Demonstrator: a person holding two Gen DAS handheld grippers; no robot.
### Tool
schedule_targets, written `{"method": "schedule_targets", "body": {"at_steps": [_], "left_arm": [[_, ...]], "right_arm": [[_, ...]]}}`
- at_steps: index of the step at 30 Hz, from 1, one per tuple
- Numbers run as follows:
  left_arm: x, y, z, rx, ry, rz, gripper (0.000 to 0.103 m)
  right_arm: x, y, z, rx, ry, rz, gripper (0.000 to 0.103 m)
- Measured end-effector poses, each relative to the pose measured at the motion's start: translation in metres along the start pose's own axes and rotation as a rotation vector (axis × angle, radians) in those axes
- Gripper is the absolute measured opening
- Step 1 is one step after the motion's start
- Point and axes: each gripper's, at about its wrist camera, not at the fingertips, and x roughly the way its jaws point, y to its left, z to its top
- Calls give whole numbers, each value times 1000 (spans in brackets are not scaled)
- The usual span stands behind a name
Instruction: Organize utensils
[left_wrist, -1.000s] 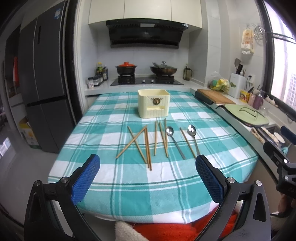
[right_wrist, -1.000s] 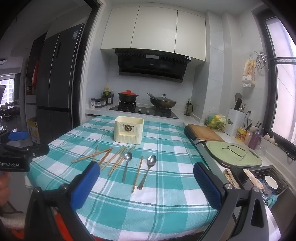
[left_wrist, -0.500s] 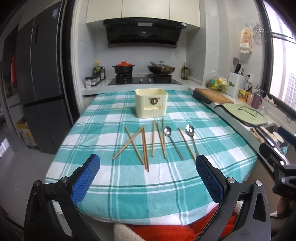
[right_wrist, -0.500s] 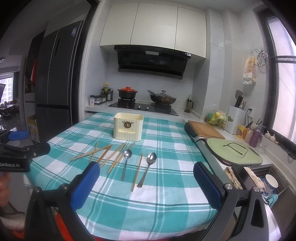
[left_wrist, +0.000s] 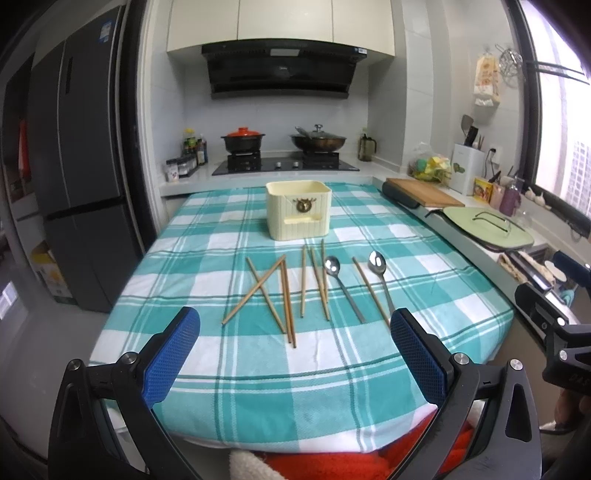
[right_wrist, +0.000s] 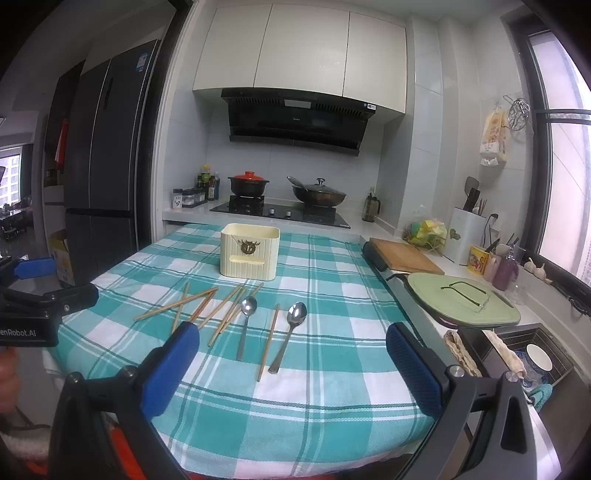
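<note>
"enRobot.AI" legible on left gripper (left_wrist: 295, 350) body in right view. Both grippers, right gripper (right_wrist: 291, 363) too, hover over near table edge, jaws wide, empty. Chopsticks (left_wrist: 284, 291), two spoons (left_wrist: 380, 273) scattered on checked cloth (left_wrist: 258, 387) before cream holder (left_wrist: 298, 208).

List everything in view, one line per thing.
Chopsticks: eight, wooden, scattered mid-table.
Spoons: two, silver, right of most chopsticks.
Utensil holder: one, cream, behind them.
Tablecloth: one, teal-white plaid.
Pots: two, on stove.
Cutting board: one, wooden, right counter.
Green lid: one, right counter.
Fridge: one, dark, left.
Left gripper: open, empty.
Right gripper: open, empty.
</note>
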Motion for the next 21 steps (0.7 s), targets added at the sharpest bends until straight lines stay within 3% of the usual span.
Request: {"method": "schedule_targets", "body": {"at_steps": [21], "left_arm": [[12, 6, 0, -6, 17, 21, 103]], "right_arm": [[10, 3, -1, 0, 24, 8, 103]]}}
